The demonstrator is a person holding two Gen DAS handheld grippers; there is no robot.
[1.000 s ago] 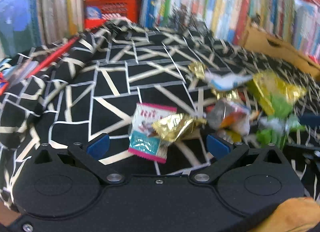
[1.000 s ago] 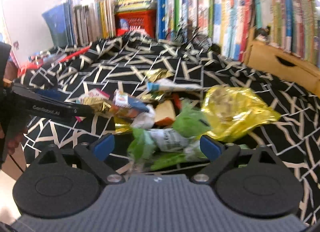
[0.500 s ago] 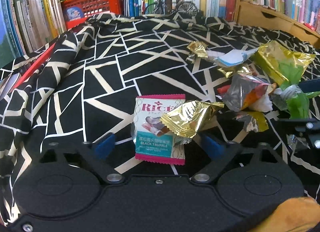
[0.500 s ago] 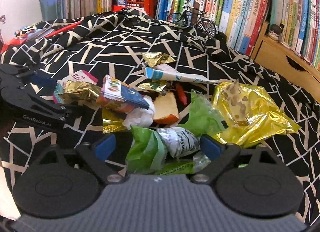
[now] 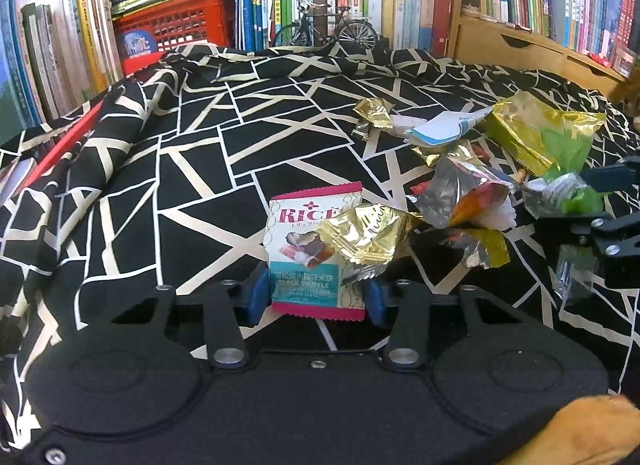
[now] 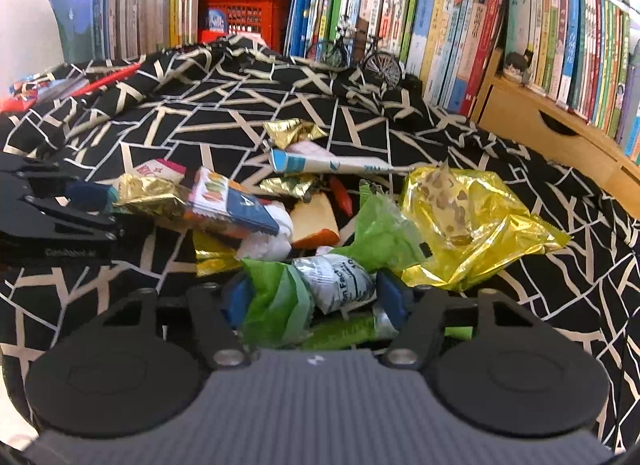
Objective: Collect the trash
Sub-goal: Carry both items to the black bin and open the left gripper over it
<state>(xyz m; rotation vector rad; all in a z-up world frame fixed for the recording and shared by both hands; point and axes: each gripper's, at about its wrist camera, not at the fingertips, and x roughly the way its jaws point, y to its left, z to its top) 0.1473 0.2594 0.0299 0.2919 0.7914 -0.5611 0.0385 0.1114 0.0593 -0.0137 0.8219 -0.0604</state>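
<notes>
- Bookshelves crammed with upright books filled the backdrop from ten to two o'clock, with a red crate and a model bicycle standing at twelve.
- Below them spread a black cloth with pale crackle lines, rumpled, carrying all the litter.
- Biggest of the trash was a crinkled yellow foil bag at two o'clock in the right wrist view, open-mouthed and glossy.
- Toward twelve lay a long white and blue paper wrapper, a small gold foil scrap just beyond it.
- The right gripper was clenched around a green and silver wrapper, twisted and crumpled, its blue pads pressing it from both sides.
- The left gripper was closed on a pink-edged rice cracker packet, flat and printed, standing upright between the pads at six o'clock.
- A crumpled gold wrapper leaned on that packet's right edge, touching it.
- Risk, as I judged it: the gold wrapper might ride up with the packet and drop off the cloth, since nothing gripped it.
- The slick packet, pinched only at its lower edge, could slide out if lifted fast.
- Green film could tear or drag neighbouring scraps along.
</notes>
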